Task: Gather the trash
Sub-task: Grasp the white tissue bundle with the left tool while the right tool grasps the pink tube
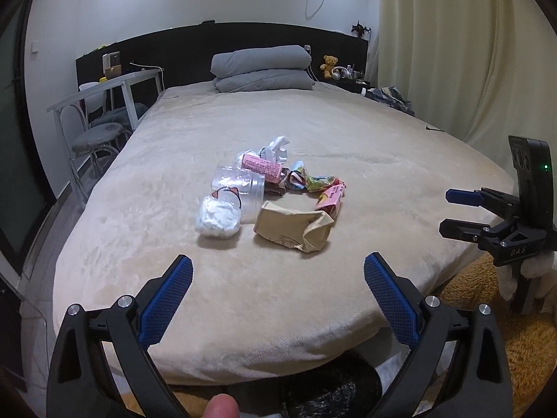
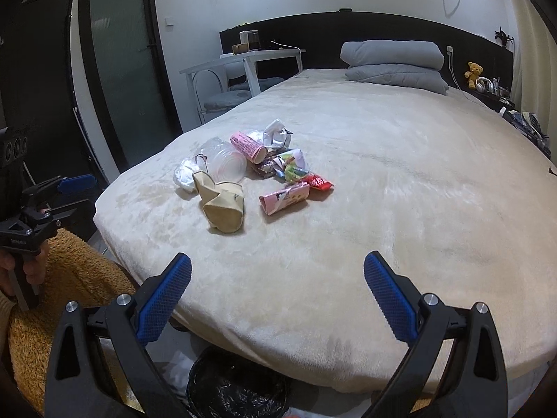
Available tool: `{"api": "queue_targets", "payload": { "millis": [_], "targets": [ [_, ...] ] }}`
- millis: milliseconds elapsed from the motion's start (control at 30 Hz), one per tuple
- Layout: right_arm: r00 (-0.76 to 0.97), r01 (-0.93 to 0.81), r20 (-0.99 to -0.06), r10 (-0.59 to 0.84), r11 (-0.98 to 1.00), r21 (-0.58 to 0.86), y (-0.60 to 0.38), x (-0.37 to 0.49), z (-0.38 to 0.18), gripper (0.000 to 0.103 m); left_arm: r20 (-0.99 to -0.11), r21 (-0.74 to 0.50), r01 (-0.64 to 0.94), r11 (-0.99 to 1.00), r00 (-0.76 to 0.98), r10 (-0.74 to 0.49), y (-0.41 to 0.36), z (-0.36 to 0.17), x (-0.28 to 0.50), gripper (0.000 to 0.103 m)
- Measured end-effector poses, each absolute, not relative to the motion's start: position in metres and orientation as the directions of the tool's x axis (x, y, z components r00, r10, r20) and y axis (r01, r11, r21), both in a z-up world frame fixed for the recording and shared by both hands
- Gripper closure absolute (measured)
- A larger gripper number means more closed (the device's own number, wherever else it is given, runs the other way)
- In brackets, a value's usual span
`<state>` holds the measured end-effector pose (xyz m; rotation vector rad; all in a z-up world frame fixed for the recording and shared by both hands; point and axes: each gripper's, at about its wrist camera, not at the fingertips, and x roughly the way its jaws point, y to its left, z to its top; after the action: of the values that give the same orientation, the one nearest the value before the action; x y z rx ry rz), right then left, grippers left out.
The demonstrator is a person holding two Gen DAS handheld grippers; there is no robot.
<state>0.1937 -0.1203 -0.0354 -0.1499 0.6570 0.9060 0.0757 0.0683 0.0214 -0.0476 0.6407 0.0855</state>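
On the cream plush blanket covering the bed [image 1: 243, 296], mid-mattress: a loose pile of trash. Nearest the foot edge, a crumpled brown paper bag [image 1: 294, 230], lying on its side. Just left of it, a wadded white tissue ball [image 1: 217, 217] touching a clear plastic cup [image 1: 240, 188] tipped over. Behind the cup, a pink printed cylindrical tube [image 1: 263, 167], then a white crumpled tissue [image 1: 276, 148] at the far end. Right of the tube, colourful crinkled snack wrappers [image 1: 310, 179] and a pink snack box [image 1: 330, 196].

Left gripper [image 1: 278, 278], black frame with blue textured pads: jaws spread wide, nothing between them, hovering over the foot of the bed, short of the pile. Right gripper [image 2: 277, 278]: jaws likewise spread wide, empty, also short of the pile.

On the floor below the bed's foot edge, a round bin lined with a black plastic bag [image 2: 240, 390].

At the headboard end, two folded grey quilts [image 1: 261, 69], stacked. Small brown teddy bear [image 1: 329, 64] on the shelf to their right.
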Motion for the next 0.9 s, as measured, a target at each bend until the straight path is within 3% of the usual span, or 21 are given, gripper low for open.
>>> {"api": "queue_targets", "payload": {
  "millis": [567,900],
  "targets": [
    [0.240,-0.866,-0.719,0.652,0.478,0.144,-0.035,0.286,-0.072,0.005,-0.795,0.044,-0.058,0.997,0.602,0.070,0.140,-0.033,0.188,0.006],
    [0.188,-0.886,-0.750,0.634,0.438,0.148,-0.005,0.309,-0.091,0.007,-0.837,0.021,-0.016,1.000,0.547,0.027,0.160,-0.055,0.220,0.007]
  ]
}}
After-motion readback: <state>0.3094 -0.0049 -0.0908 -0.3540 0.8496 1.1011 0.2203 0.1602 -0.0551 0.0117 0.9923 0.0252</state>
